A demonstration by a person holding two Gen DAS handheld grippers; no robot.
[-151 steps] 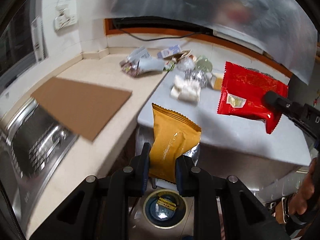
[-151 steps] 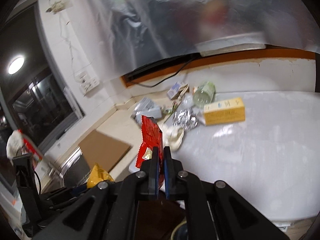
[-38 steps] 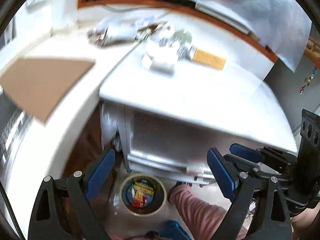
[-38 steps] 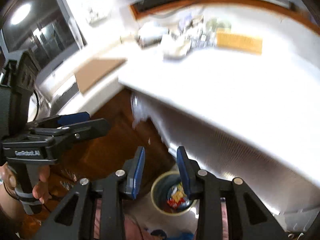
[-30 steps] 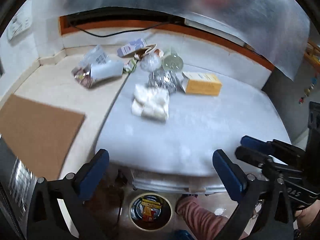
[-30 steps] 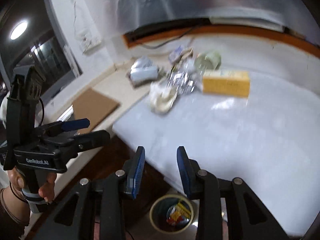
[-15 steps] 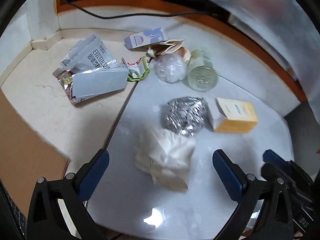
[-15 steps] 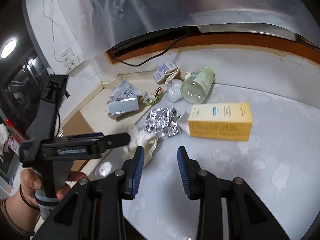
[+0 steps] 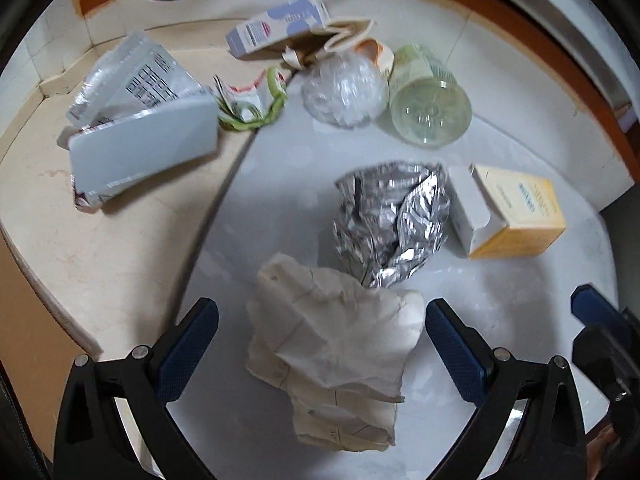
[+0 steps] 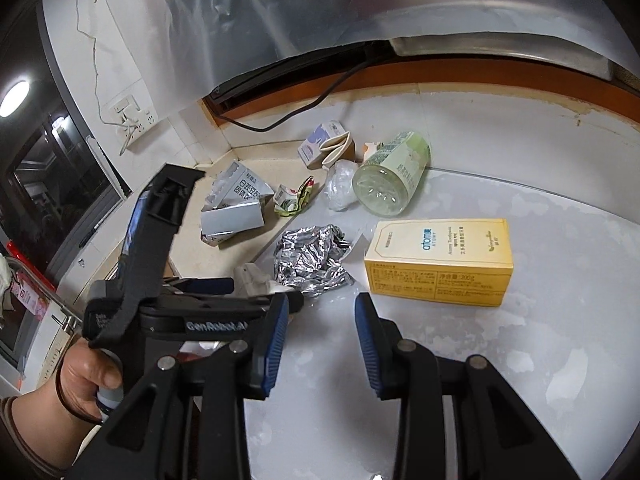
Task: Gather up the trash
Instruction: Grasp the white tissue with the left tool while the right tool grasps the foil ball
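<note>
Left hand-held gripper straddles the paper wad

Jaws spread wide and empty, the wad lies on the counter between them, foil just beyond; right hand-held gripper, also open, sits farther off.

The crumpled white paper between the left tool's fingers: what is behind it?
Directly behind the crumpled white paper lies a crushed silver foil wrapper, its near edge touching or tucked under the paper. Beyond are a yellow box and a plastic bottle. Anything beneath the paper is hidden.
</note>
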